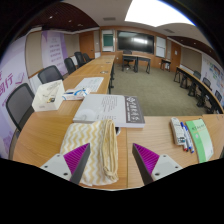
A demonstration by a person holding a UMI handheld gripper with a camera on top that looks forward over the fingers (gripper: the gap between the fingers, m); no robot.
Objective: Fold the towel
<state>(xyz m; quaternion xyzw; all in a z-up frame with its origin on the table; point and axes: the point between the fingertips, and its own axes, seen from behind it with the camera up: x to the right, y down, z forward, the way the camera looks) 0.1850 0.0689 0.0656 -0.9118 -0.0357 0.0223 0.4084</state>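
Observation:
A pale yellow-and-white zigzag towel [92, 148] lies bunched and partly folded on the wooden table [150, 135], just ahead of and against my left finger [72, 160]. My gripper [112, 163] is open, its two purple-padded fingers wide apart. The right finger [152, 160] is over bare table. Nothing is held between the fingers. The towel's near edge reaches down beside the left finger's tip.
Beyond the towel lie a book and papers [108, 108], a white tissue box [47, 96] at the left, and more papers [88, 86] farther back. Pens and a green booklet [192, 135] lie at the right. Chairs [18, 103] line the table's left side.

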